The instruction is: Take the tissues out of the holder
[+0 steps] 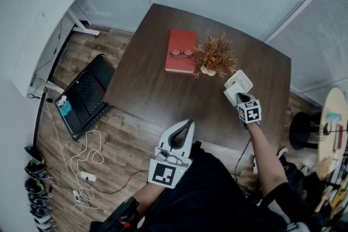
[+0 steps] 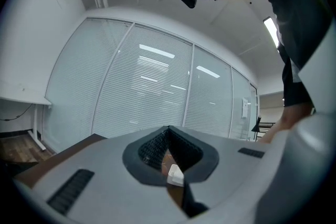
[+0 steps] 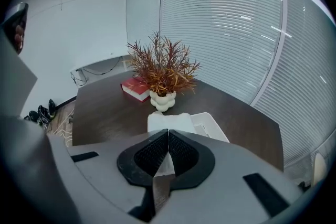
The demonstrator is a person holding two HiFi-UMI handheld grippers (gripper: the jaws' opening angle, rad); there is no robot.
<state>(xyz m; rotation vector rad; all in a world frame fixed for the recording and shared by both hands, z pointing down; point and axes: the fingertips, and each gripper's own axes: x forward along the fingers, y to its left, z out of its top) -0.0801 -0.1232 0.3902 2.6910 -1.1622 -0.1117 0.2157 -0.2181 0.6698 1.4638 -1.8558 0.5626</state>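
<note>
R gripper (image 3: 168, 139), low centre of its own view: jaws tight on a tissue (image 3: 169, 122) running back to the white holder (image 3: 212, 127) on the table (image 1: 157, 89). In head view, right of centre, gripper covers the pinch. Holder's inside hard to see. L gripper (image 2: 168, 132), bottom centre: jaws together, nothing gripped.

The grey left gripper (image 2: 168, 131) points toward a glass wall with white horizontal blinds (image 2: 142, 86). Its black ribbed fingers (image 2: 151, 147) meet at the tips. In the gap below them shows a small white piece (image 2: 176, 174), too unclear to name. The edge of a dark brown wooden counter (image 2: 73, 147) appears at left, and a person's dark sleeve (image 2: 299, 18) at right.
</note>
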